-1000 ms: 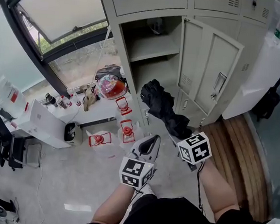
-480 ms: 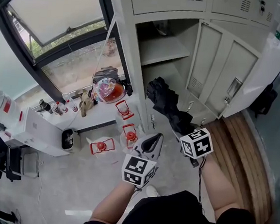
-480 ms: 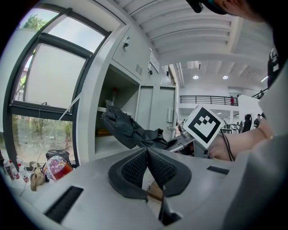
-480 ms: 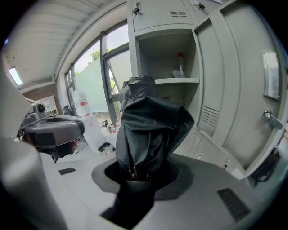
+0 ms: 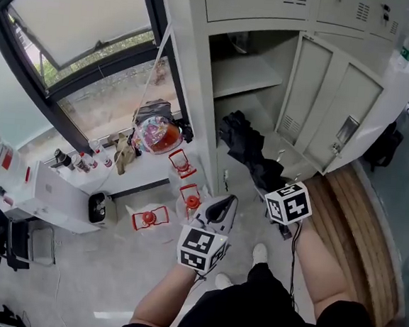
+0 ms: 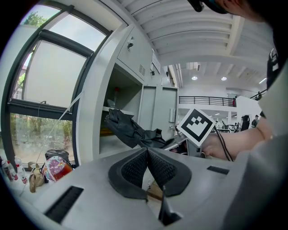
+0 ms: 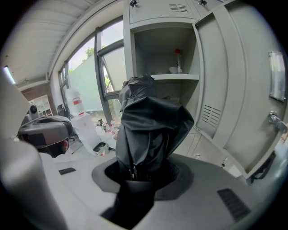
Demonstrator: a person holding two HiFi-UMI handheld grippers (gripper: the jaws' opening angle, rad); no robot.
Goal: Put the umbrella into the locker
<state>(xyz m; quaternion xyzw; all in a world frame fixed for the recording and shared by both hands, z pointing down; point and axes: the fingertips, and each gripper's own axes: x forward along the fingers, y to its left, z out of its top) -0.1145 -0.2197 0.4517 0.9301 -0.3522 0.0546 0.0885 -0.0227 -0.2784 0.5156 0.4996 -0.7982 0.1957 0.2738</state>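
A folded black umbrella (image 5: 247, 147) sticks out from my right gripper (image 5: 275, 189), which is shut on its lower end; its tip reaches the mouth of the open locker (image 5: 197, 87), below the shelf (image 5: 246, 74). In the right gripper view the umbrella (image 7: 150, 128) fills the space between the pads of my right gripper (image 7: 139, 173) and points at the locker shelf (image 7: 179, 77). My left gripper (image 5: 222, 205) hangs lower and to the left, shut and empty. In the left gripper view, my left gripper (image 6: 147, 152) has its pads touching, with the umbrella (image 6: 128, 129) ahead.
The locker door (image 5: 331, 99) stands swung open to the right. A bottle (image 7: 178, 59) stands on the shelf. Red lanterns (image 5: 186, 193), a round bag (image 5: 157, 130) and small bottles (image 5: 69, 160) sit by the window (image 5: 80, 34) on the left. Wooden flooring (image 5: 354, 236) runs along the right.
Both grippers and the person have moved closer to the open locker. The umbrella's tip has gone from in front of the locker frame to its lower opening.
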